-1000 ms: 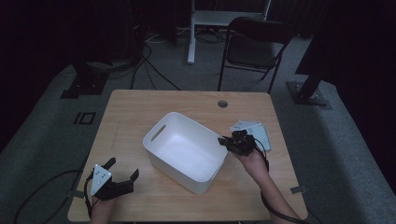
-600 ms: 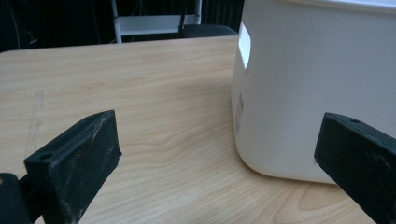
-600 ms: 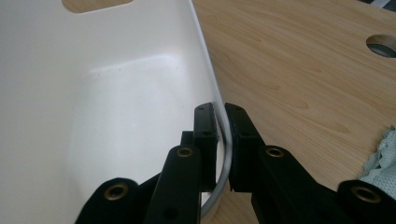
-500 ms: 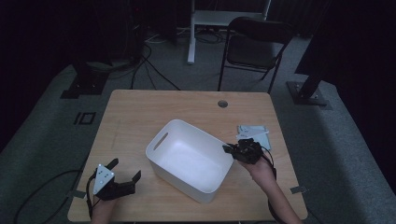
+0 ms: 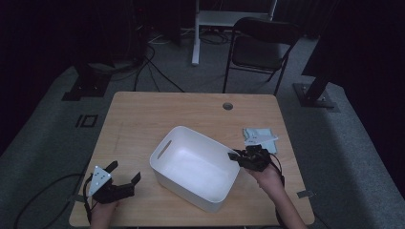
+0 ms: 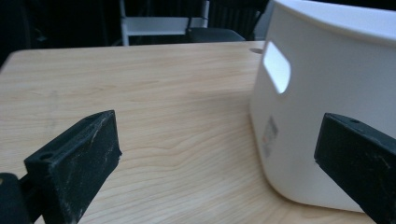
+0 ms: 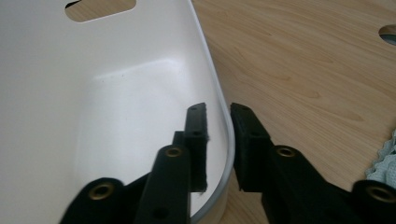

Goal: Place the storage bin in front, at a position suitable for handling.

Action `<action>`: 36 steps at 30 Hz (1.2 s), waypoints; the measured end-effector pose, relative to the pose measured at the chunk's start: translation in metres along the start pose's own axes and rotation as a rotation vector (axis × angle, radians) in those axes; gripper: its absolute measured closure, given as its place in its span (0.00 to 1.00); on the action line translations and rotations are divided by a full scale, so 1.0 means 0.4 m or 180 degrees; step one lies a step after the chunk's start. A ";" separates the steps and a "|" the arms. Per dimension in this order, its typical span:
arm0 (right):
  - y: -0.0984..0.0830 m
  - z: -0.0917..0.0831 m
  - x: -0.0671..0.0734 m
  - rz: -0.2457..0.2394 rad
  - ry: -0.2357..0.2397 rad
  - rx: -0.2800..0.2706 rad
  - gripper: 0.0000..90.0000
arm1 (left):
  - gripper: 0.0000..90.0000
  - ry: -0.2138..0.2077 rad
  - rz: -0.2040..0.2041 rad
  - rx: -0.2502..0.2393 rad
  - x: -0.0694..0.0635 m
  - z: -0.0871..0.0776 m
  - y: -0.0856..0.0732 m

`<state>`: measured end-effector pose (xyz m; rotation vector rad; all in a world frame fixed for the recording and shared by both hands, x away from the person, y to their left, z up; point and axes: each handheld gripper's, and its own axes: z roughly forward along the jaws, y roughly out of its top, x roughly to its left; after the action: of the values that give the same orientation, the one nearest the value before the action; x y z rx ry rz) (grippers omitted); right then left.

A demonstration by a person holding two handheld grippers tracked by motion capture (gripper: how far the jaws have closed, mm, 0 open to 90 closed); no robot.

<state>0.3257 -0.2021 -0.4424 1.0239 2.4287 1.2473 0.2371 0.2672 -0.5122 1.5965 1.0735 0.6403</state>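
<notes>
A white plastic bin point(image 5: 177, 184) with a slot handle stands empty on the wooden table point(image 5: 157, 114), turned at an angle. My right gripper point(image 5: 235, 156) is at the bin's right end. Its jaws straddle the bin's rim point(image 7: 227, 140), one inside and one outside. They have just been opening, and a thin gap shows between pads and rim. My left gripper point(image 5: 125, 170) rests near the table's front left corner. It is open wide, with nothing between its jaws, and faces the bin's slotted wall point(image 6: 327, 93).
A pale green cloth point(image 5: 258, 136) lies on the table just beyond my right gripper and shows at the edge of the right gripper view point(image 7: 383, 158). A round hole point(image 5: 228, 106) marks the tabletop's far side. A folding chair point(image 5: 260, 47) stands behind the table.
The bin and my right gripper have slid toward the table's front edge, away from the cloth. The left gripper has stayed where it was.
</notes>
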 end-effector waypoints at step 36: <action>-0.017 -0.052 0.017 0.0237 -0.0054 -0.0405 0.78 | 0.50 -0.0727 0.0232 0.0287 -0.029 0.099 0.212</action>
<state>0.3073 -0.2133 -0.4343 1.0930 2.2848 1.3914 0.2916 0.2355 -0.4424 1.7470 0.8889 0.4493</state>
